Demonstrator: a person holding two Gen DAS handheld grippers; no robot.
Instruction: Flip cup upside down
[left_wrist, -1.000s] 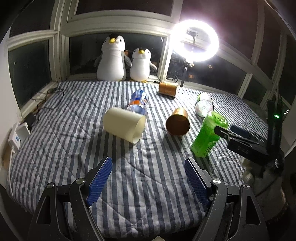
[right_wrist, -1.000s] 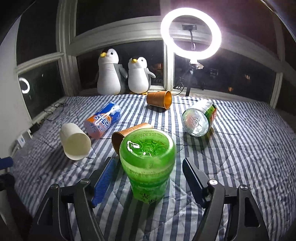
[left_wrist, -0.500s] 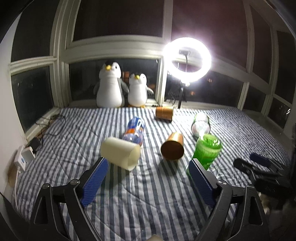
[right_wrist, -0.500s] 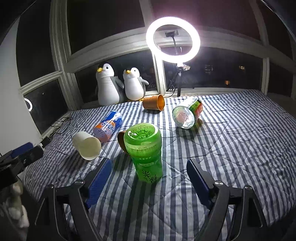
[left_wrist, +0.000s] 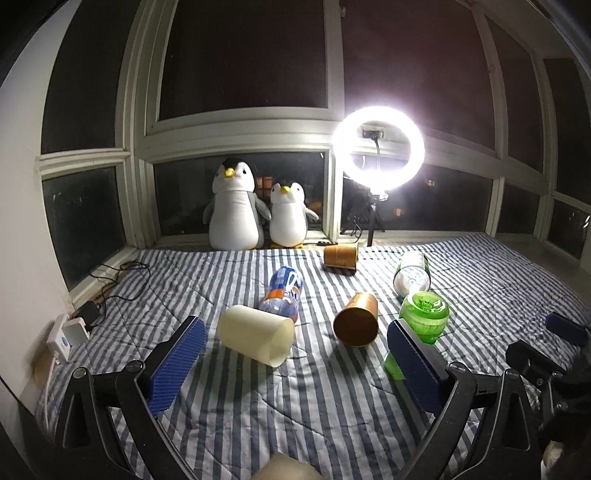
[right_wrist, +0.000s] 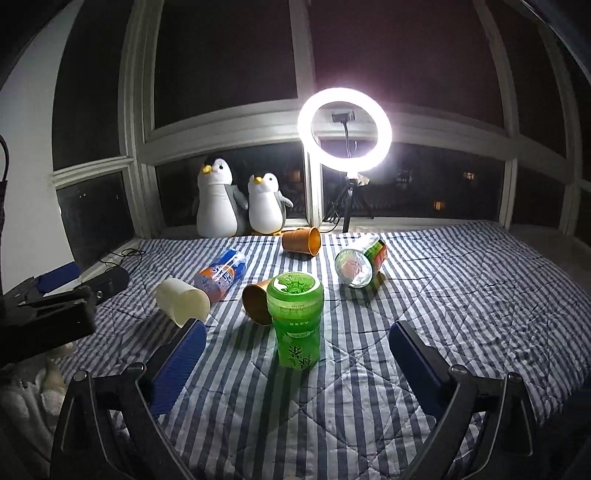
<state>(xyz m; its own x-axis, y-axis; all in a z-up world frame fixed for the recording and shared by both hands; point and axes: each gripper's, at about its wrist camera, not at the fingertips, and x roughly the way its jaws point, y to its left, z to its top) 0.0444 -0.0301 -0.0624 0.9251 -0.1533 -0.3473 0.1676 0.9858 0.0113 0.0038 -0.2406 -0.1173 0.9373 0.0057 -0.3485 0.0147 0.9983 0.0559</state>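
Both grippers have backed away; green cup (right_wrist: 294, 317) stands base-up on the quilt (right_wrist: 443, 295). I see left gripper (left_wrist: 295, 363) and right gripper (right_wrist: 297, 363) spread wide, holding nothing.

Bare striped bedspread (right_wrist: 461, 314) lies right of the green cup (right_wrist: 295, 317).

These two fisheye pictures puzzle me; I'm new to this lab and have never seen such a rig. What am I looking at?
A person holds two hand-held clamps, each with a camera looking along its blue-padded fingers. One picture comes from the left gripper, the other from the right gripper. Both are open and hold nothing.

On the striped bedspread a green cup stands upside down. Lying on their sides are a cream cup, two brown cups, a blue-orange bottle and a green-labelled bottle. Two plush penguins and a ring light stand by the window.
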